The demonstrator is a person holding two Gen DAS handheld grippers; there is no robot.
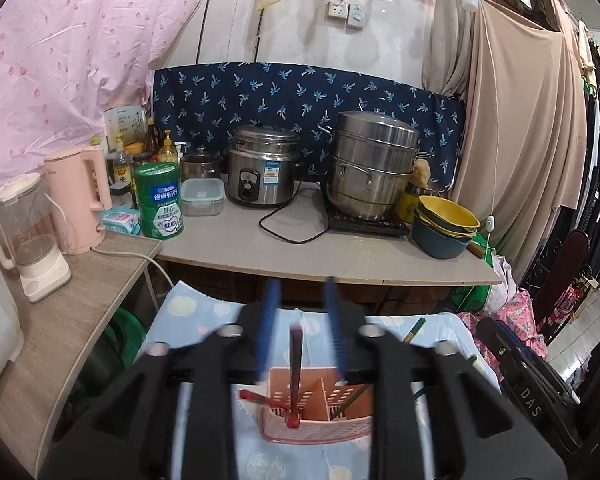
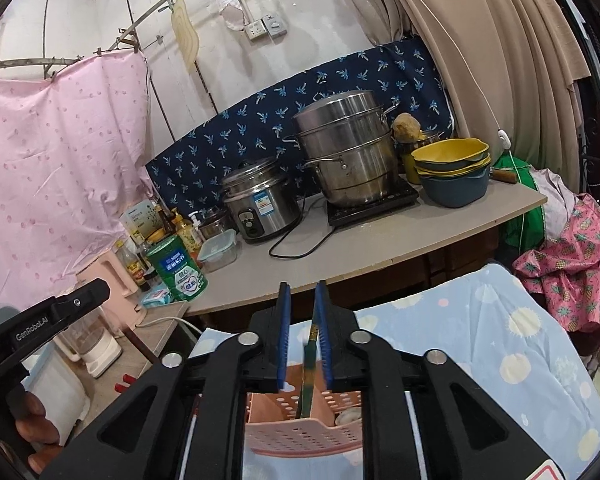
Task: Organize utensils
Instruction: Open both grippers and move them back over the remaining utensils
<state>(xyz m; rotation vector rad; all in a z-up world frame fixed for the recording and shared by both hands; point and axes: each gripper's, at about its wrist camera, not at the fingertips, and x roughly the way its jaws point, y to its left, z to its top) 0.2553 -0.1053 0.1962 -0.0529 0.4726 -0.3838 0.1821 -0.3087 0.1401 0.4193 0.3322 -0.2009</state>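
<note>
A pink perforated utensil holder stands on a light blue patterned cloth, below both grippers; it also shows in the right wrist view. My left gripper is open above it. A dark red chopstick stands between its fingers, apart from both, with its lower end in the holder. Another red utensil lies across the holder's left side. My right gripper is open above the holder. A green chopstick stands upright in the holder, close to the right finger.
A grey counter behind carries a rice cooker, a steel steamer pot, stacked bowls, a green tin and bottles. A pink kettle and a blender stand on a side table at the left.
</note>
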